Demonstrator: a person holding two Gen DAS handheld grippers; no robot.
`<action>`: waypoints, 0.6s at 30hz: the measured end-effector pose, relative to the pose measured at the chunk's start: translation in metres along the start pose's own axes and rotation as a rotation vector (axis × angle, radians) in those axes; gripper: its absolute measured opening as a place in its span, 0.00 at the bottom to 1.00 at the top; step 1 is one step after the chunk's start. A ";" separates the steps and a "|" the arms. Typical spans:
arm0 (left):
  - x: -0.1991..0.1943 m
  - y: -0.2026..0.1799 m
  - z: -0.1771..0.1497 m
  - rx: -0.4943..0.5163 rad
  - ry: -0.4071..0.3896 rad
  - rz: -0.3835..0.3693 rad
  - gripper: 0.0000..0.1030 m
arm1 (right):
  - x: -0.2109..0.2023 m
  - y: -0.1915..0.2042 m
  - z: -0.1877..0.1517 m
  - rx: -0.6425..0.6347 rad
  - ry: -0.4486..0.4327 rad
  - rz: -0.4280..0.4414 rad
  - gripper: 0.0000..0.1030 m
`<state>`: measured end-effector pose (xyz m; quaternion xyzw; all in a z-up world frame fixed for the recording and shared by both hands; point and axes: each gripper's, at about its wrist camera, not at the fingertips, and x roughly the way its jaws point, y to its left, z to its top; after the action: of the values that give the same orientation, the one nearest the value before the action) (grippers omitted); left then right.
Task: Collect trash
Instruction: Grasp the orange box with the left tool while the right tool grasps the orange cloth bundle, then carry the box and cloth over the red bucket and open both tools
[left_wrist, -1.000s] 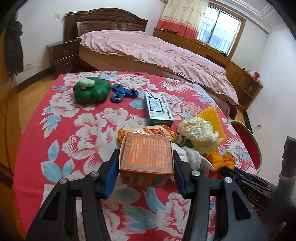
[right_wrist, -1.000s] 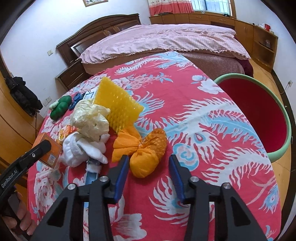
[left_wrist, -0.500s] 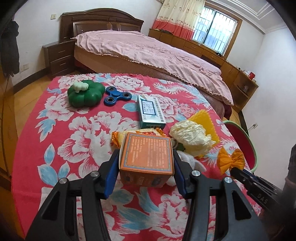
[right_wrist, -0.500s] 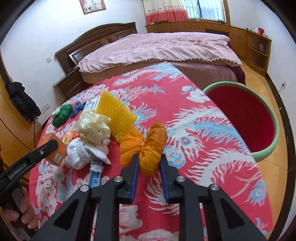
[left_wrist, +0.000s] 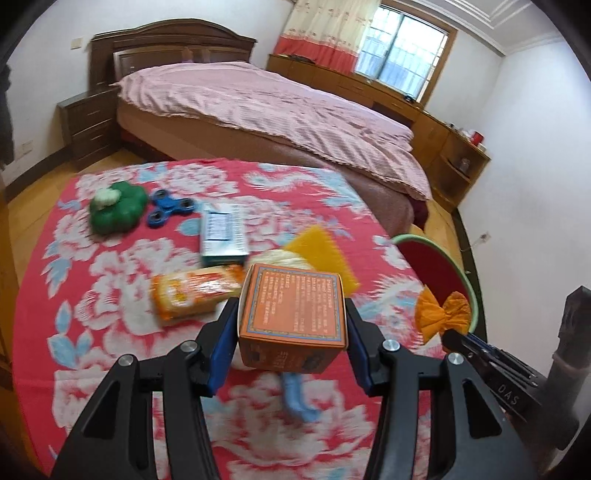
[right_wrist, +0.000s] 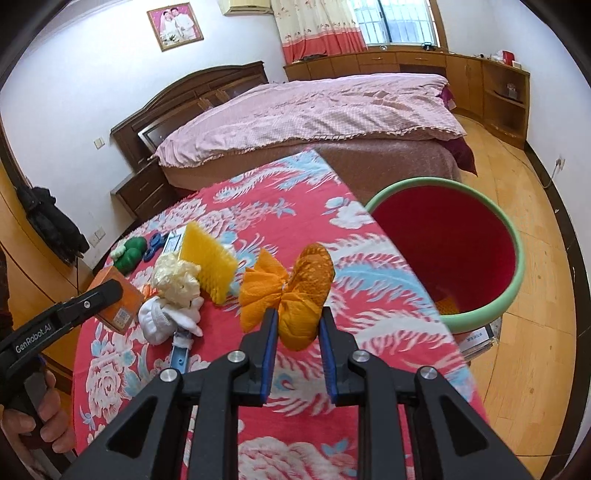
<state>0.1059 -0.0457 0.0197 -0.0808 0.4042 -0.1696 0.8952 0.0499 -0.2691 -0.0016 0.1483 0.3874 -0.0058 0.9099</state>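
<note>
A bed (right_wrist: 314, 110) with a pink cover fills the room beyond both grippers, with the red floral tabletop (right_wrist: 369, 258) spread directly under them. A green-rimmed red bin (right_wrist: 517, 266) stands on the floor off the tabletop's edge, to the right of the right gripper (right_wrist: 295, 328) and just beyond it; something orange lies at its bottom. The left gripper (left_wrist: 291, 325) is clamped on an orange box (left_wrist: 291, 310), its blue pads pressed flat against two opposite sides, and the box hangs clear of the cloth. The right gripper, whose jaws have just been closing, pinches an orange wrapper (right_wrist: 295, 288) twisted like a bow, lifted above the tabletop; from the left wrist view the wrapper (left_wrist: 443, 314) shows against the bin's rim (left_wrist: 461, 273). A snack packet (left_wrist: 195, 291) lies just left of the box and a little beyond it, with a pale blue carton (left_wrist: 223, 236) farther out. A yellow comb-like piece (right_wrist: 208, 266) and a crumpled cream bag (right_wrist: 175, 277) sit ahead of the right gripper to its left, beside a white cloth bundle (right_wrist: 159, 317). A green toy (left_wrist: 116, 210) and a blue spinner (left_wrist: 168, 212) lie at the far left of the tabletop. A person's hand (right_wrist: 33, 421) grips the left gripper's handle.
</note>
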 end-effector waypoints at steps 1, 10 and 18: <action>0.003 -0.008 0.002 0.008 0.008 -0.017 0.52 | -0.003 -0.005 0.002 0.006 -0.008 0.000 0.23; 0.032 -0.072 0.018 0.080 0.040 -0.073 0.52 | -0.017 -0.055 0.015 0.065 -0.067 -0.015 0.24; 0.075 -0.136 0.018 0.170 0.118 -0.151 0.52 | -0.012 -0.107 0.025 0.148 -0.091 -0.041 0.24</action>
<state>0.1329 -0.1994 0.0176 -0.0249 0.4333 -0.2744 0.8581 0.0455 -0.3792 -0.0052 0.2070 0.3473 -0.0596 0.9127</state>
